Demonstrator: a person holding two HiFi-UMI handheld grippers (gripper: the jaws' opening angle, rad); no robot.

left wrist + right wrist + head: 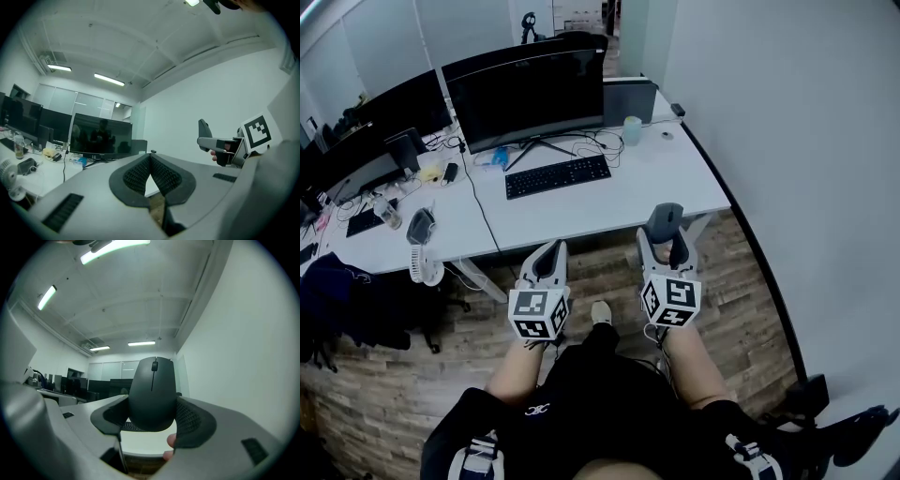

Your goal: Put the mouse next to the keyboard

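Observation:
A dark grey mouse [152,394] stands upright between the pads of my right gripper [151,420], which is shut on it. In the head view the mouse [666,218] sticks out past my right gripper [667,246], just off the white desk's front edge. The black keyboard [557,175] lies on the desk [647,183] in front of a wide monitor [525,98]. My left gripper [547,265] hangs over the floor in front of the desk, shut with nothing in it; its pads [138,173] meet at the tips.
A cup [632,130], cables and a grey box [628,100] sit at the back of the desk. A second desk [441,234] to the left carries monitors, a small fan [422,265] and clutter. A wall [787,141] runs along the right. The floor is wood planks.

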